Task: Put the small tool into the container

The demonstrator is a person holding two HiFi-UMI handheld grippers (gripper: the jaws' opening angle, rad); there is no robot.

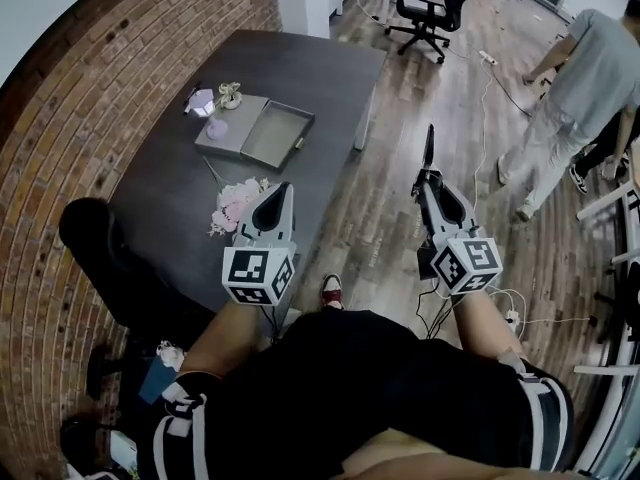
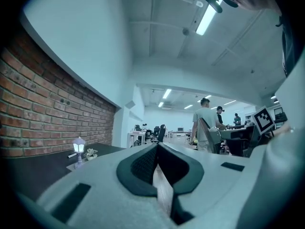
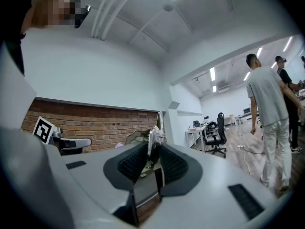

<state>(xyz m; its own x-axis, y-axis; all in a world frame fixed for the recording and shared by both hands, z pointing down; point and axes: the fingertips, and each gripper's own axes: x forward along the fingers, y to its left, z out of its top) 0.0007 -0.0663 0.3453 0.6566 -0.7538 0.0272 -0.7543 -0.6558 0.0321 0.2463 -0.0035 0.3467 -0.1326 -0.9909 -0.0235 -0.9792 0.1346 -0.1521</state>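
A grey open container (image 1: pixel 277 134) lies on the dark table (image 1: pixel 300 68) in the head view, far ahead of both grippers. My right gripper (image 1: pixel 426 176) is held over the wooden floor to the right of the table, shut on a thin dark small tool (image 1: pixel 429 146) that sticks out past its tips. Between the pads in the right gripper view, the tool (image 3: pixel 153 142) shows as a slim upright blade. My left gripper (image 1: pixel 286 188) hovers at the table's near edge with its jaws shut and nothing in them. Its pads (image 2: pixel 145 162) meet in the left gripper view.
A small lamp (image 1: pixel 203 102) and a tiny plant (image 1: pixel 231 94) stand beside the container, and pink flowers (image 1: pixel 234 204) lie nearer me. A black chair (image 1: pixel 110 258) stands at the left. A person (image 1: pixel 575 88) stands at the right, with an office chair (image 1: pixel 432 8) beyond and cables on the floor.
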